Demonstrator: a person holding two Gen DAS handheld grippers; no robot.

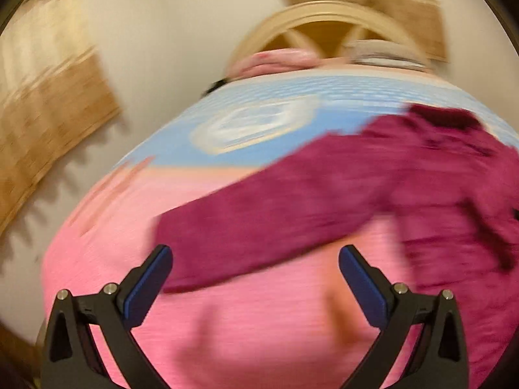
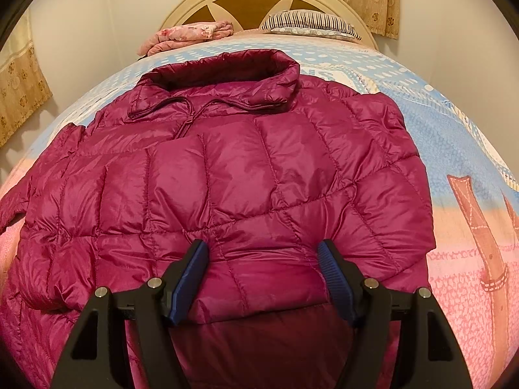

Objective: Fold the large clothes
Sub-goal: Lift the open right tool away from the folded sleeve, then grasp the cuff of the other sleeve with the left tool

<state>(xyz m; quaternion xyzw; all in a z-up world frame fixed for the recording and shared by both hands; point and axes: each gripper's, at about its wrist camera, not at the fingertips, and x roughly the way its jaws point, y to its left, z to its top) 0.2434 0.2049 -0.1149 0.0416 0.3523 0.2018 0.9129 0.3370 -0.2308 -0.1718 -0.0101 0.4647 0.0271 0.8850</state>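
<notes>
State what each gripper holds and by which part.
Left gripper: nothing, open above the bed. Right gripper: straddles a fold of the jacket; grip uncertain.

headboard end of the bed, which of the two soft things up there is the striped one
The striped pillow, on the right in the right wrist view, with dark and pale stripes. The other is a folded pink floral blanket, lying to its left.
</notes>
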